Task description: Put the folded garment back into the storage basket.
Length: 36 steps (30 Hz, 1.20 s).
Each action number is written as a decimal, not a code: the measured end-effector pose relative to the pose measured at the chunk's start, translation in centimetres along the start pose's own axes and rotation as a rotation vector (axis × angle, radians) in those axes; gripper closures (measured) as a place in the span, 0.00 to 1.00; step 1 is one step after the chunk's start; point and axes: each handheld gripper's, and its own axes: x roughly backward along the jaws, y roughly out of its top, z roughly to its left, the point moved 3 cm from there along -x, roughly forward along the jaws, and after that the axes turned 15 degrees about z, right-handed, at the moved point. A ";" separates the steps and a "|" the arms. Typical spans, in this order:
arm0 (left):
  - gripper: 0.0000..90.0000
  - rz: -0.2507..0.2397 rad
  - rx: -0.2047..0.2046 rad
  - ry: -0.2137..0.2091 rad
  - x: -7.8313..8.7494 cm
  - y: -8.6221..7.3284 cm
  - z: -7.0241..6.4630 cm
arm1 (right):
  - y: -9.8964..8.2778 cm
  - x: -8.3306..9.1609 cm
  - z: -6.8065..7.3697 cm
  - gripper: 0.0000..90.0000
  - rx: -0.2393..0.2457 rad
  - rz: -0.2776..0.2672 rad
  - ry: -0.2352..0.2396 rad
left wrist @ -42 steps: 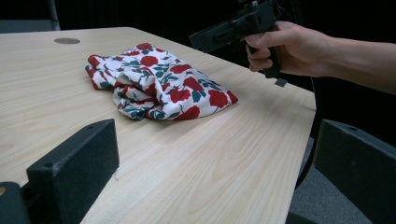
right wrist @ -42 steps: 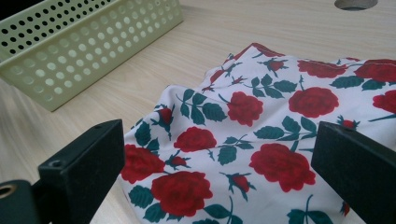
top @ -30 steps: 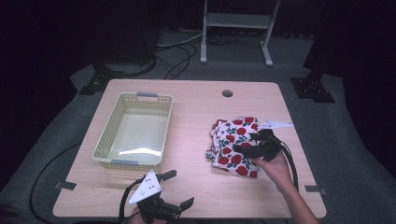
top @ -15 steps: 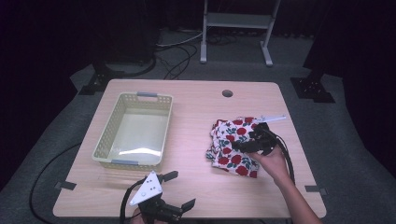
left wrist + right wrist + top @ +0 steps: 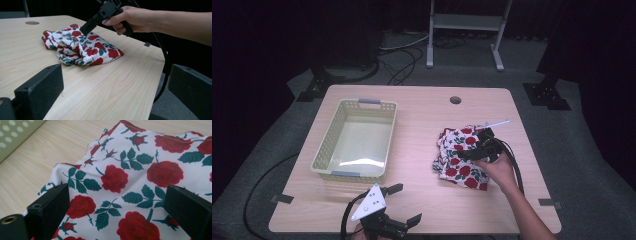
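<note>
A crumpled white cloth with red roses and green leaves lies on the right half of the wooden table. My right gripper, held by a hand, hovers low over the cloth's middle and points left. In the right gripper view the cloth spreads under and between its jaws, which stand wide and have just been closing a little; the pads do not press on the fabric. My left gripper rests open at the table's near edge, with nothing in it. From the left gripper view the cloth lies under the right gripper.
A pale green plastic basket stands on the left half of the table, with nothing inside. A round cable hole sits near the far edge. A metal stand and cables lie on the floor behind.
The right gripper has moved left across the cloth, from its right edge to over its middle. The left gripper has stayed put.
</note>
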 end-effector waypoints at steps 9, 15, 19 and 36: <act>0.00 0.001 0.001 -0.001 -0.1 0.0 0.0 | -0.5 -1.5 -0.1 0.19 0.022 0.043 -0.051; 0.00 0.002 0.001 -0.003 -0.2 0.0 0.0 | -0.9 -2.5 -0.1 0.31 0.070 0.065 -0.138; 0.00 0.005 0.000 -0.002 -0.2 0.0 0.0 | -0.9 -2.7 0.5 0.37 0.101 0.071 -0.190; 0.00 0.006 0.001 -0.005 -0.3 0.0 -0.1 | -1.0 -2.7 0.7 0.77 0.121 0.029 -0.174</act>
